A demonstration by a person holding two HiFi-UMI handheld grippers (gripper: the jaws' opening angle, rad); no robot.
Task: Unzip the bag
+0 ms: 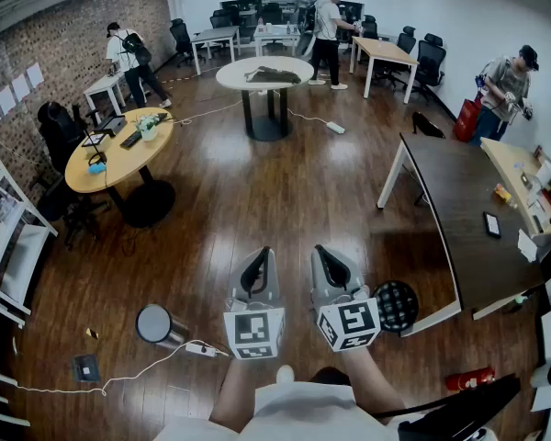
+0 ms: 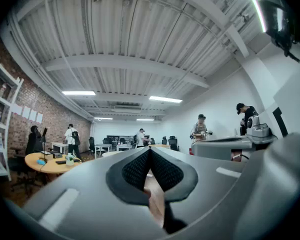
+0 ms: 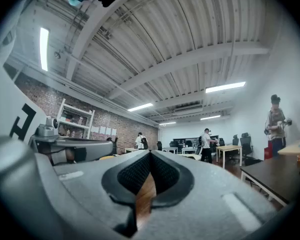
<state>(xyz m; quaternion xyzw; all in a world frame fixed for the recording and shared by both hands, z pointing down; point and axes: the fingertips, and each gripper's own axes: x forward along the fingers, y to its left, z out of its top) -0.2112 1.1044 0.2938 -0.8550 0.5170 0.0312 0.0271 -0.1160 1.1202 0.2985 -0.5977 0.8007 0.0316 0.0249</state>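
Wood floor (image 1: 257, 200) of an open office is filling the head view, and nothing task-related is lying within reach. Left gripper (image 1: 257, 263) and right gripper (image 1: 329, 263) are hovering side by side just ahead of the person's body, pointing out over bare floor.

Left gripper's view is showing its jaws pressed fully together at the tips (image 2: 150, 151), nothing between them, only floor showing through the slot. Right gripper (image 3: 150, 156) is reading the same: jaws fully closed, empty.

Further out, a dark table (image 1: 459, 209) is standing to the right and a round wooden table (image 1: 119, 150) to the left. Beyond these, a white round table (image 1: 257, 87) is carrying a dark, slumped thing. That is probably the bag (image 1: 272, 74), though it is too small to confirm and no zipper is visible.

Step in hand, by my reading, is the approach: unzipping is not yet begun, and the bag is sitting well apart from both grippers. Next move is calling for walking to the white table, opening both jaws, pinning the bag with one gripper and finding the zipper pull with the other.
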